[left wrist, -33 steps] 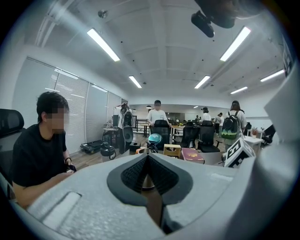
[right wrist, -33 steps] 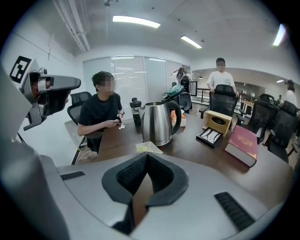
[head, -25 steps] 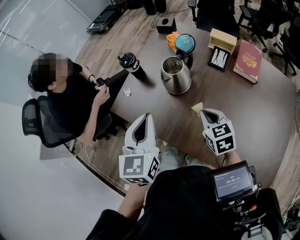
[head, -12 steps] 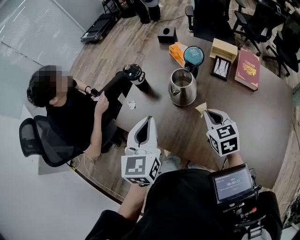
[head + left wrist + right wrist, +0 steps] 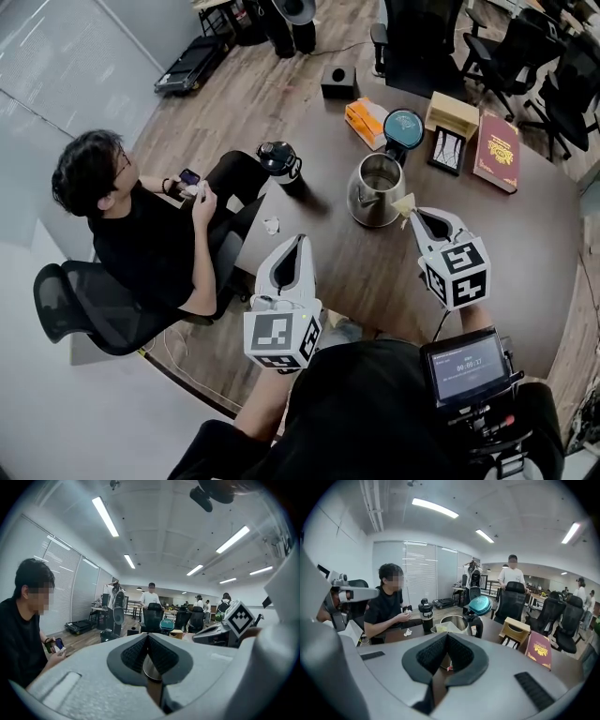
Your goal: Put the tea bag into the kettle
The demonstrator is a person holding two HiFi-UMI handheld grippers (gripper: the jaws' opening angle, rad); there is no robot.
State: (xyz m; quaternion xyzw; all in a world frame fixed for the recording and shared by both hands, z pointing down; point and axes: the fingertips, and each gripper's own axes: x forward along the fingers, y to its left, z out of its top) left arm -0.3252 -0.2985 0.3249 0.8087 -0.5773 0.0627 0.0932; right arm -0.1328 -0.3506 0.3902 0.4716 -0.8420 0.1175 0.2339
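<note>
Clamping tea bag (image 5: 404,203), right hand-held gripper (image 5: 416,217)

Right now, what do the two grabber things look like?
Both are pale grey shells that narrow to a point, with black ribbed pads lining the jaws. The left gripper and the right gripper each carry a white cube printed with black square markers. The person holding them wears a black top.
</note>
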